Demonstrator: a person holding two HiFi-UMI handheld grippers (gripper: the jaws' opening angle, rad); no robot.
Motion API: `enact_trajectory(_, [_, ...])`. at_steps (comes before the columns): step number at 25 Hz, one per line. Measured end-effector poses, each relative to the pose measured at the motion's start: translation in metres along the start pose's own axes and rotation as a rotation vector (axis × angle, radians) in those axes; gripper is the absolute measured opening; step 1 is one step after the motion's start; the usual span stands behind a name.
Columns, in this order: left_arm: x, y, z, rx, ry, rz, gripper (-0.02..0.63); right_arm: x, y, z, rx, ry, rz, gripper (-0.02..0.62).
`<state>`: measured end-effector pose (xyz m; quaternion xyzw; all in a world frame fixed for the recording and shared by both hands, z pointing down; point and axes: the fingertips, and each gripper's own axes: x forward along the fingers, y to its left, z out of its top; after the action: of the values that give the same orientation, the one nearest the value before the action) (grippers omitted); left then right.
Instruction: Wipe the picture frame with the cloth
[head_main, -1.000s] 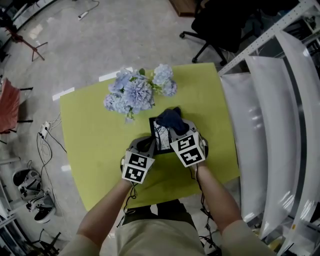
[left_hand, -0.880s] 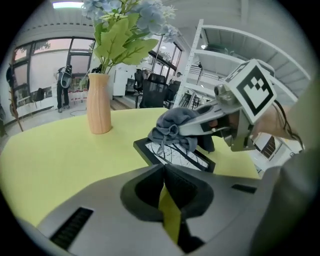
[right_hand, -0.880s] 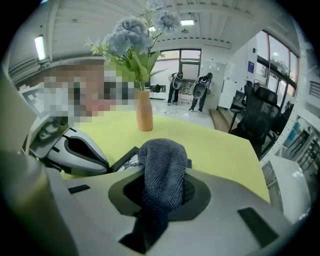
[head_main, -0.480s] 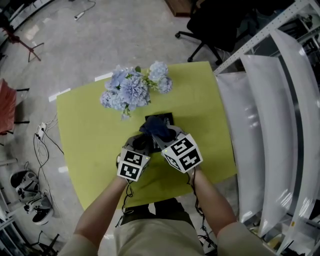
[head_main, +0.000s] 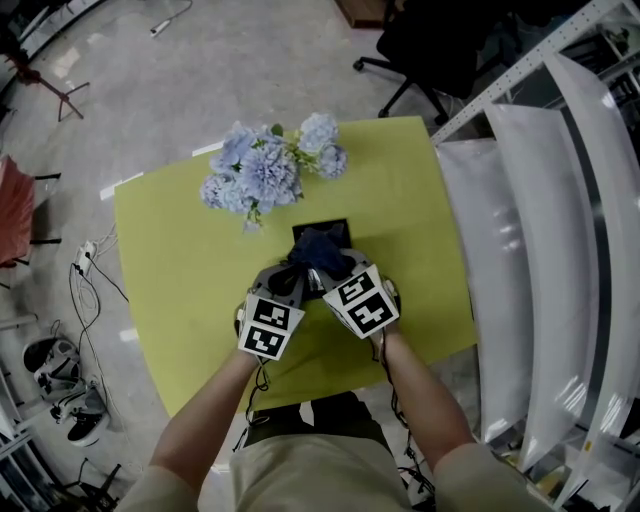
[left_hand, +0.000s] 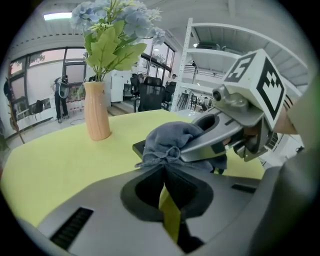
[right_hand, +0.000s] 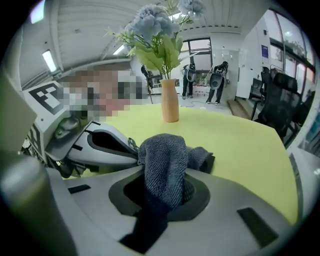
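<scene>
While right jaws clench cloth (right_hand: 167, 160), left jaws closed, picture frame (head_main: 326, 227) points toward flowers (head_main: 265, 175).

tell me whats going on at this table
A person holds a two-jaw tool in each hand over a yellow-green table. The right tool is shut on a dark blue cloth and holds it on top of the black picture frame, which lies flat on the table. The left tool sits at the frame's near edge with its jaws together; whether it pins the frame isn't clear. A vase of blue flowers stands beyond the frame, apart from both tools.
</scene>
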<state>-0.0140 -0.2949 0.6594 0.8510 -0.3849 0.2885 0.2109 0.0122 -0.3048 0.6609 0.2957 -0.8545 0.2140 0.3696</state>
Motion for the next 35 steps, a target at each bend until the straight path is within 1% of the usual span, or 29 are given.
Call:
enact_trajectory(2, [0.001,-0.001,0.0,0.003,0.002,-0.005,0.012,-0.01,-0.009,-0.009,0.022,0.012,-0.026,0.068])
enact_trajectory(5, [0.0,0.0,0.0,-0.022,0.013,-0.025,0.012,-0.025,-0.02,-0.014,0.082,-0.019,-0.063,0.067])
enact_trajectory(9, [0.001,0.0,0.0,-0.023,0.009,-0.026,0.012,-0.045,-0.044,-0.013,0.115,-0.059,-0.183,0.067])
enact_trajectory(10, [0.0,0.0,0.0,-0.021,0.006,-0.025,0.012,-0.051,-0.048,-0.012,0.126,-0.076,-0.202,0.067])
enact_trajectory(11, [0.0,0.0,0.0,-0.023,0.005,-0.027,0.012,-0.057,-0.049,-0.009,0.142,-0.101,-0.2,0.067])
enact_trajectory(12, [0.0,0.001,0.0,-0.026,0.004,-0.031,0.012,-0.062,-0.045,-0.005,0.166,-0.131,-0.178,0.066])
enact_trajectory(15, [0.001,0.001,0.0,-0.028,0.004,-0.035,0.012,-0.073,-0.015,0.007,0.221,-0.192,-0.058,0.066])
enact_trajectory(18, [0.001,0.0,0.0,-0.019,-0.002,-0.029,0.012,-0.071,0.026,0.013,0.268,-0.209,0.06,0.066])
enact_trajectory(20, [0.001,0.0,0.0,-0.018,-0.003,-0.029,0.011,-0.061,0.043,0.01,0.28,-0.188,0.083,0.066])
enact_trajectory(22, [0.0,0.001,0.0,-0.022,0.0,-0.034,0.011,-0.048,0.053,0.003,0.266,-0.154,0.071,0.067])
enact_trajectory(26, [0.001,0.0,0.0,-0.021,-0.001,-0.04,0.009,-0.029,0.055,-0.011,0.272,-0.133,0.058,0.067])
enact_trajectory(30, [0.0,0.001,0.0,-0.009,-0.004,-0.036,0.009,-0.019,0.053,-0.021,0.226,-0.088,0.049,0.066])
enact_trajectory(32, [0.0,0.0,0.0,-0.005,-0.003,-0.038,0.009,-0.023,0.045,-0.025,0.209,-0.072,0.006,0.066])
enact_trajectory(35, [0.0,-0.001,0.0,-0.009,0.002,-0.048,0.009,-0.037,0.02,-0.037,0.203,-0.068,-0.094,0.066])
